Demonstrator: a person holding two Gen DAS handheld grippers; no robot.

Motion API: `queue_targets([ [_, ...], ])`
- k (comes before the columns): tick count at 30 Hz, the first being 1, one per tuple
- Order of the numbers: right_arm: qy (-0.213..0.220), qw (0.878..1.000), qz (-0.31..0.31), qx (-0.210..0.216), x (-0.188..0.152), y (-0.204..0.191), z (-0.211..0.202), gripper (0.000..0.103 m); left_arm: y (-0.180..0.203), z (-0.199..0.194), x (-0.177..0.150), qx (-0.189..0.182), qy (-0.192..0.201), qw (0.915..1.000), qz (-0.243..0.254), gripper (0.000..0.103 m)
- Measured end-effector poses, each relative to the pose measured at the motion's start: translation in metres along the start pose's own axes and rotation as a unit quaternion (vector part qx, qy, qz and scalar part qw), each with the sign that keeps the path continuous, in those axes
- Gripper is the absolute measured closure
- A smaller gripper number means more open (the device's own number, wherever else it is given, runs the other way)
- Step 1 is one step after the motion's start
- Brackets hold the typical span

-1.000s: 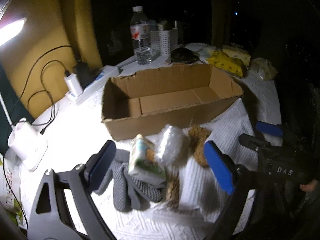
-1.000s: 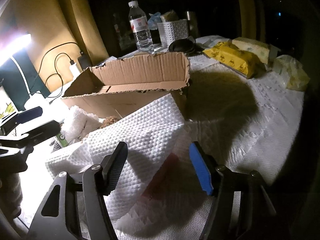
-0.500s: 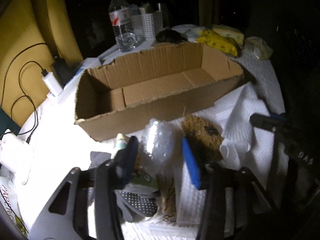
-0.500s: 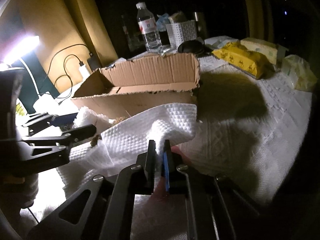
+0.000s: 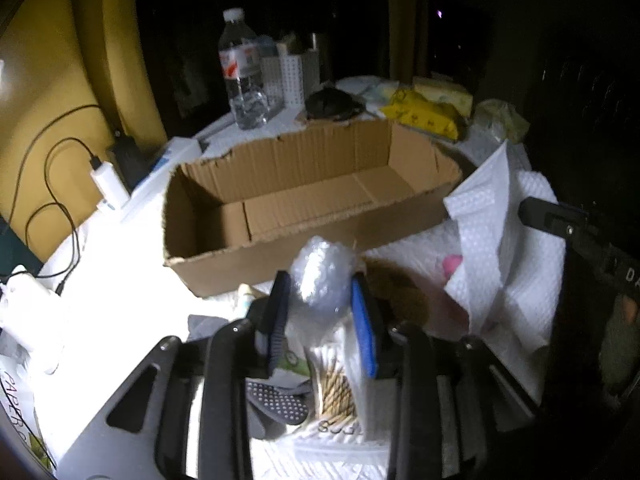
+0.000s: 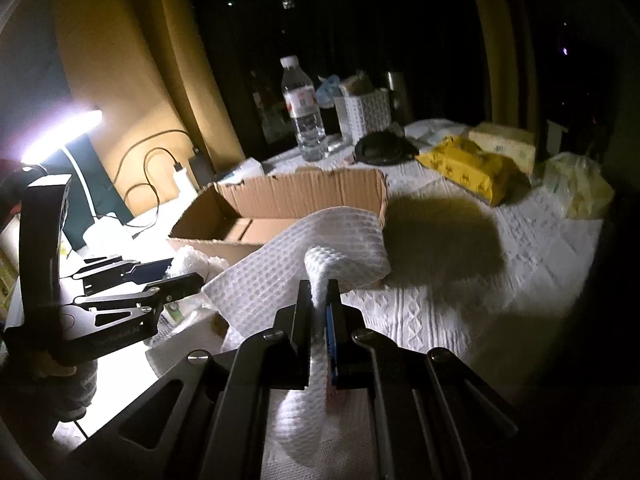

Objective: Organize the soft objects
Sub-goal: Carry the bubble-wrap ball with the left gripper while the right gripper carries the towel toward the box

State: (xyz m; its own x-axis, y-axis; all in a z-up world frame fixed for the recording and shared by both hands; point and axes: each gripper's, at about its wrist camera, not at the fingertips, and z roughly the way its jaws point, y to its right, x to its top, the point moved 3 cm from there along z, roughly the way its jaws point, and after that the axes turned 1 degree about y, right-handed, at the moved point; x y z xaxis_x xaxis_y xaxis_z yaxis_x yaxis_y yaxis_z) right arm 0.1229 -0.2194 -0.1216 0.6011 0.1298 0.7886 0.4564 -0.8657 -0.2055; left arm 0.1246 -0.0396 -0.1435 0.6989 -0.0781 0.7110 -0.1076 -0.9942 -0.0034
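The cardboard box [image 5: 304,196] sits empty, so nothing is sorted yet. The right gripper [image 6: 319,300] is clenched on the white towel [image 6: 304,264] just beside it; the left gripper [image 5: 320,300] squeezes the bubble wrap ball [image 5: 322,276].

Bubble wrap [image 5: 322,276] between hand-held gripper [image 5: 320,312] fingers

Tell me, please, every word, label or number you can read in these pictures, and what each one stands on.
"PAPER": white bag at the left edge; the rest is cut off.
"D": right gripper's body; the rest is cut off.
Water bottle label: red and white, too blurred to read.
Packet of sticks: dark letters, too blurred.
Yellow pack: print too small.
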Motion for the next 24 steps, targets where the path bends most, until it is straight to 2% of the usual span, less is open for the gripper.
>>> queue_targets([
  [11, 0.017, 1.000, 0.000, 0.015, 0.021, -0.002, -0.018, 0.096, -0.015, -0.036, 0.013, -0.003, 0.046, 0.9988, -0.015, 0.072],
  [20, -0.016, 1.000, 0.007, 0.018, 0.005, -0.004, -0.001, 0.096, -0.022, -0.051, 0.014, -0.012, 0.065, 0.9975, -0.025, 0.072],
  [24, -0.004, 1.000, 0.004, 0.014, 0.009, -0.006, -0.006, 0.095, -0.026, -0.058, 0.018, -0.012, 0.077, 0.9965, -0.029, 0.072],
])
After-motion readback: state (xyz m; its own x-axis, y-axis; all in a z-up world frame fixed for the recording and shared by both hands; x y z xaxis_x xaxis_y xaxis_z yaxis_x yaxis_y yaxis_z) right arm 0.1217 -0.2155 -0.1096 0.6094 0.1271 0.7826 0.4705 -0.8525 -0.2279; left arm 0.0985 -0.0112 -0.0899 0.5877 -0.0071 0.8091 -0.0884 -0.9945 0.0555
